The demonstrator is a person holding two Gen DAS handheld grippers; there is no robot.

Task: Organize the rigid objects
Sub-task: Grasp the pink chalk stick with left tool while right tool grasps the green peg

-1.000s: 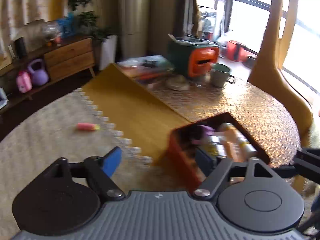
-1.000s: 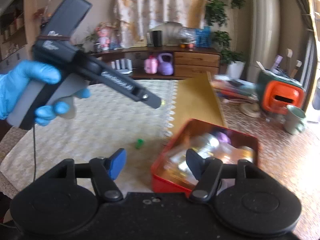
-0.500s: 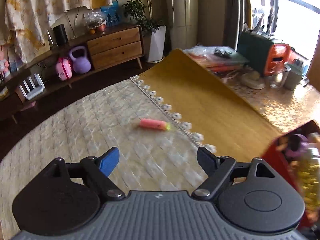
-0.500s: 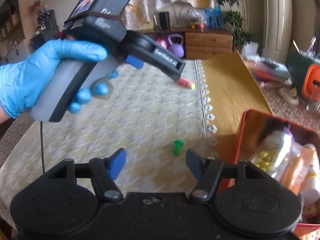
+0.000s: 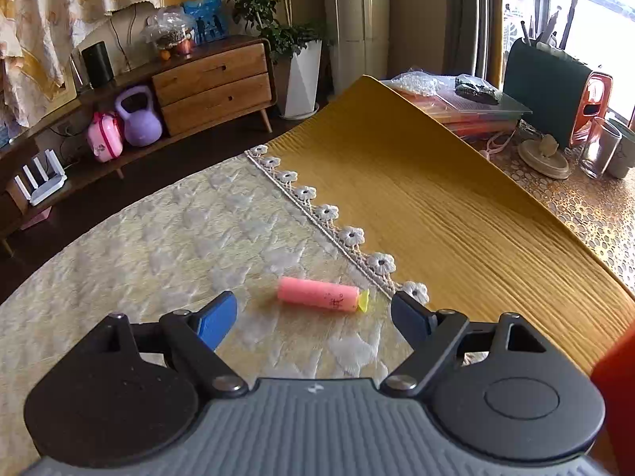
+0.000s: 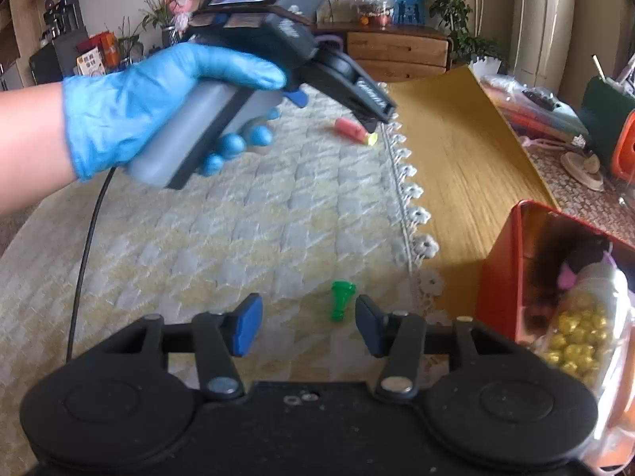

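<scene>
A pink foam dart with a yellow tip (image 5: 323, 294) lies on the cream quilted cloth (image 5: 166, 254), just ahead of my open left gripper (image 5: 313, 317) and between its fingers' line. It also shows in the right wrist view (image 6: 354, 129) under the left gripper's body (image 6: 254, 51). A small green plastic piece (image 6: 340, 300) lies on the cloth just ahead of my open right gripper (image 6: 307, 323). A red tin box (image 6: 516, 261) at the right holds a bag of gold beads (image 6: 575, 337) and other items.
A yellow mat (image 5: 428, 198) with a lace flower trim lies right of the cloth. At the far right stand a glass (image 5: 597, 150), a green-and-orange container (image 5: 555, 91) and stacked flat boxes (image 5: 464, 107). The red tin's corner (image 5: 615, 388) is close by the left gripper.
My left gripper swung left, away from the red tin, and came down close to the pink dart. My right gripper also turned left and moved toward the green piece, narrowing its jaws somewhat.
</scene>
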